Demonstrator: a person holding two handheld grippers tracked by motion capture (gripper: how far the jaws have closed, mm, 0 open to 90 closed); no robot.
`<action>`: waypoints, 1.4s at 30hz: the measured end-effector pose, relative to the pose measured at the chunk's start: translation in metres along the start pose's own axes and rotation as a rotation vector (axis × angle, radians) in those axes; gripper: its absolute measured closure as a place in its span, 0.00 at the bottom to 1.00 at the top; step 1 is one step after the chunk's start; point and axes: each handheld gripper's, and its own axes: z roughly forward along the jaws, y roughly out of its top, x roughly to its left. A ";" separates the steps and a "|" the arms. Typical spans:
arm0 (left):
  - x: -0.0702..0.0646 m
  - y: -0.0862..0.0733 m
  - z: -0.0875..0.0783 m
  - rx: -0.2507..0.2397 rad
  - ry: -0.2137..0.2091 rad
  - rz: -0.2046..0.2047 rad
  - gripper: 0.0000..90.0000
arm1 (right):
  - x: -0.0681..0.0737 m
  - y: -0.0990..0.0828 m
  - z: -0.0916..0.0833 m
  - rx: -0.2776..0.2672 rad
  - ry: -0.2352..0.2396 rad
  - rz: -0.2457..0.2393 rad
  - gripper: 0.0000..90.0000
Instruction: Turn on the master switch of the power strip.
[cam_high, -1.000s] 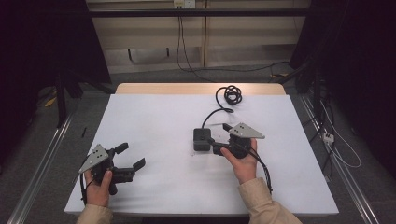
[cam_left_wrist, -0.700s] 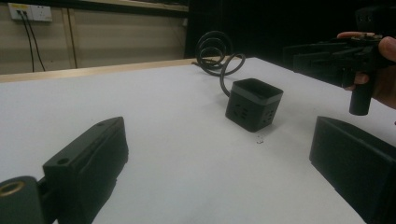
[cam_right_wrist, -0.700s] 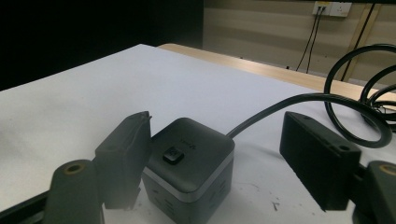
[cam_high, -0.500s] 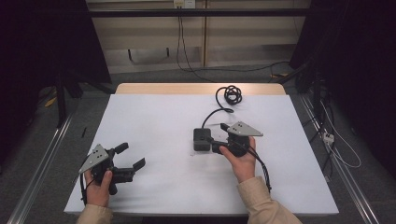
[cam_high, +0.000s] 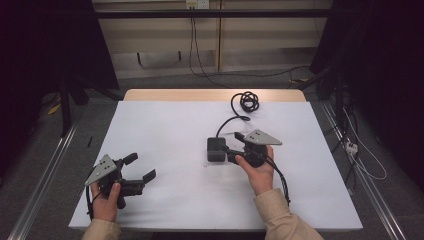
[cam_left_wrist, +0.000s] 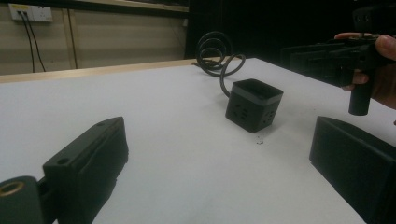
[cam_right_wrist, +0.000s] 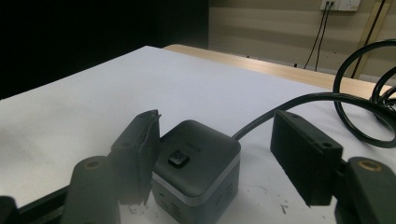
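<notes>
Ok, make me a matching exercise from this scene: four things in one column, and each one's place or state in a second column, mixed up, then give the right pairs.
Things:
1. power cube
2. coiled cable
3. left tool
4. right tool

Places or states:
A. lies in loops near the table's far edge
B. jaws either side of the cube and just closing in, one beside it, the other apart
C. dark grey, sits mid-table with a button on top
D. jaws wide apart, nothing between them, near the left front corner

Pairs: 1-C, 2-A, 3-D, 4-B
</notes>
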 end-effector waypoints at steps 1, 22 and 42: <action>0.000 0.000 0.000 -0.003 0.001 -0.003 0.05 | 0.000 0.000 0.000 0.001 0.000 0.000 0.39; 0.000 0.000 0.000 -0.006 0.002 -0.008 0.05 | 0.001 0.004 0.005 0.007 0.012 -0.003 0.48; 0.000 -0.001 0.000 -0.008 0.003 -0.008 0.05 | 0.001 0.005 0.007 0.021 0.043 -0.003 0.64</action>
